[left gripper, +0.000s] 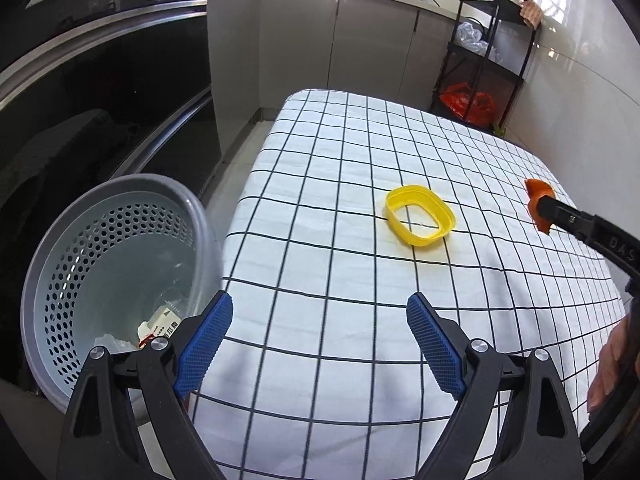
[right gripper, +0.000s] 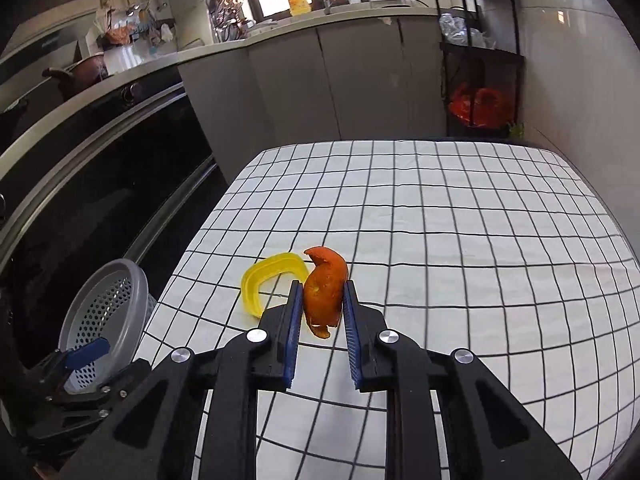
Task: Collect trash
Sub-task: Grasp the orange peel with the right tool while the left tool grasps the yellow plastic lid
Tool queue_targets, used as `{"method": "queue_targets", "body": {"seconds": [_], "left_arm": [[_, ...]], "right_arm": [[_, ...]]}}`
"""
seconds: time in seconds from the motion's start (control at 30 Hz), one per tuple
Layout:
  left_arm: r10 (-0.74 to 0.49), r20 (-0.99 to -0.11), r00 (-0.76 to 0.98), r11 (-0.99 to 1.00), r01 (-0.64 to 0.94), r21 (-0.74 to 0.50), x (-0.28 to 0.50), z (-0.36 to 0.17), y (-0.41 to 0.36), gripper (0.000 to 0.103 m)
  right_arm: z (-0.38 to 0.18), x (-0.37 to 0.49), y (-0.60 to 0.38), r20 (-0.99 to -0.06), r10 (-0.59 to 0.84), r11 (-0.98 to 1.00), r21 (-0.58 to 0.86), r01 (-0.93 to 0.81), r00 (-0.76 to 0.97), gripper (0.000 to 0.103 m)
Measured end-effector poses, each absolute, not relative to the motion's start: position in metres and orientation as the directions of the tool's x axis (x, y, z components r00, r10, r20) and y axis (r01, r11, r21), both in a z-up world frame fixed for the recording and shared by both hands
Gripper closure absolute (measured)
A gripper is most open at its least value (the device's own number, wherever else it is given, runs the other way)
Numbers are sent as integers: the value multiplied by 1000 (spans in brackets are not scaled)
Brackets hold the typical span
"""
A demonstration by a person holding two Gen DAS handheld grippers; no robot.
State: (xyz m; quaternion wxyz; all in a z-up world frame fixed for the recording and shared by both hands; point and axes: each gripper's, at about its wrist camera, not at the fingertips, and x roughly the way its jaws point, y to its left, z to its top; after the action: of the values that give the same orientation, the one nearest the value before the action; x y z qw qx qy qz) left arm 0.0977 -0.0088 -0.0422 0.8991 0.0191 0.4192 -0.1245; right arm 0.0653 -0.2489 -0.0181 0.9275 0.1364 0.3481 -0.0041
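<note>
Two tongs: right tongs (right gripper: 320, 292), marked "DAS", clench orange peel (right gripper: 325, 288); left tongs (left gripper: 320, 344) gape empty over bench (left gripper: 320, 152) beside bin (left gripper: 80, 240); wrapper print illegible.

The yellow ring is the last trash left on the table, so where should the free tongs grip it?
Pinch one long side wall of the yellow ring from above, one pad inside the open middle and one outside. It lies flat on the tablecloth, probably too wide to span.
</note>
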Motion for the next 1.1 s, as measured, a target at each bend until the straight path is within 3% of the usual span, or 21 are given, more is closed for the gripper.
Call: {"method": "queue_targets", "body": {"seconds": [0.63, 1.1], "left_arm": [[-173, -802, 572, 953, 303, 11, 157, -59, -140, 8], [-66, -850, 522, 972, 226, 63, 199, -93, -161, 8]], "right_arm": [[-8, 22, -325, -629, 119, 932, 338, 132, 768, 83], [0, 10, -345, -597, 153, 907, 401, 127, 787, 83]]}}
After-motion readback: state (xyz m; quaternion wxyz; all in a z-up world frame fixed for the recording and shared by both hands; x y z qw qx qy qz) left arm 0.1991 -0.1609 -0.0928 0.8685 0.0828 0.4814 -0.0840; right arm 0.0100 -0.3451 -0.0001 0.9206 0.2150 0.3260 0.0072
